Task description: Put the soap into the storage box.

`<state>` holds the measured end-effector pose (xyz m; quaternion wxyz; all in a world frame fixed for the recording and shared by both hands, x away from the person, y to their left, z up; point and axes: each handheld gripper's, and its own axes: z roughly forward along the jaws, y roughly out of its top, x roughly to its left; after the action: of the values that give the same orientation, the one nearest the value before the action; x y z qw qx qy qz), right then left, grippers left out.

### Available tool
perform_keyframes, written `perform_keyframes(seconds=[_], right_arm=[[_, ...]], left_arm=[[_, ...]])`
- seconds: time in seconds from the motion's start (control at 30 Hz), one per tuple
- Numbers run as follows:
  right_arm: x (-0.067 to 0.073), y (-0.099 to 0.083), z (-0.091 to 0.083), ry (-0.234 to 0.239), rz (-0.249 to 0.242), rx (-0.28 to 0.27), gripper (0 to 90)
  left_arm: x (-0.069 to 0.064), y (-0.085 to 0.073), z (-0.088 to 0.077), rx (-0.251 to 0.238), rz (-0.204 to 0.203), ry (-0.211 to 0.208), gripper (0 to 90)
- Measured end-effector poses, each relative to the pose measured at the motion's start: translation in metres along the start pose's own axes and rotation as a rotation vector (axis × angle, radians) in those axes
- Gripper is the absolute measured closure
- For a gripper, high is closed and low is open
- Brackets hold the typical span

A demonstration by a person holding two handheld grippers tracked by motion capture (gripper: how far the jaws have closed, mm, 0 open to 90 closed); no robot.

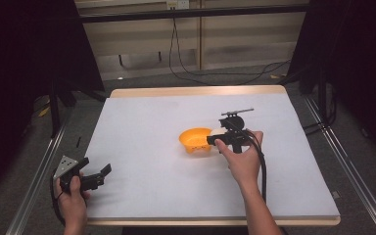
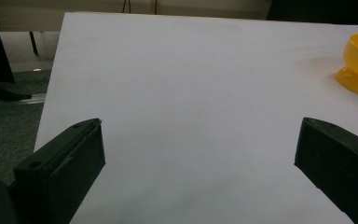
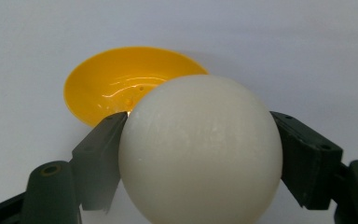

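Ball clamped in right hand-held gripper, pickup done; bowl just beyond, drop still pending. Left hand-held gripper open, idle, well apart.

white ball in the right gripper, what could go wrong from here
1. The white ball is smooth and round, and the right gripper pinches it only at its two sides, so it could slip out.
2. The orange bowl is small, light-looking and on a narrow foot; a release off centre could tip it or bounce the ball onto the table.
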<state>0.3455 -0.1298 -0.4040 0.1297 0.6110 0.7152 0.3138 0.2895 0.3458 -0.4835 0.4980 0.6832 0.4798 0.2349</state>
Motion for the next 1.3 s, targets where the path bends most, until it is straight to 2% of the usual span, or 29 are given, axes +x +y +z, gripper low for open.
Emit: perform_keyframes(seconds=[0.83, 1.3], right_arm=[[0.020, 0.012, 0.016, 0.017, -0.018, 0.013, 23.7], [0.030, 0.020, 0.026, 0.011, -0.028, 0.030, 23.7]], left_arm=[[0.000, 0.000, 0.000, 0.004, 0.005, 0.004, 1.3], [0.000, 0.000, 0.000, 0.006, 0.006, 0.004, 1.3]])
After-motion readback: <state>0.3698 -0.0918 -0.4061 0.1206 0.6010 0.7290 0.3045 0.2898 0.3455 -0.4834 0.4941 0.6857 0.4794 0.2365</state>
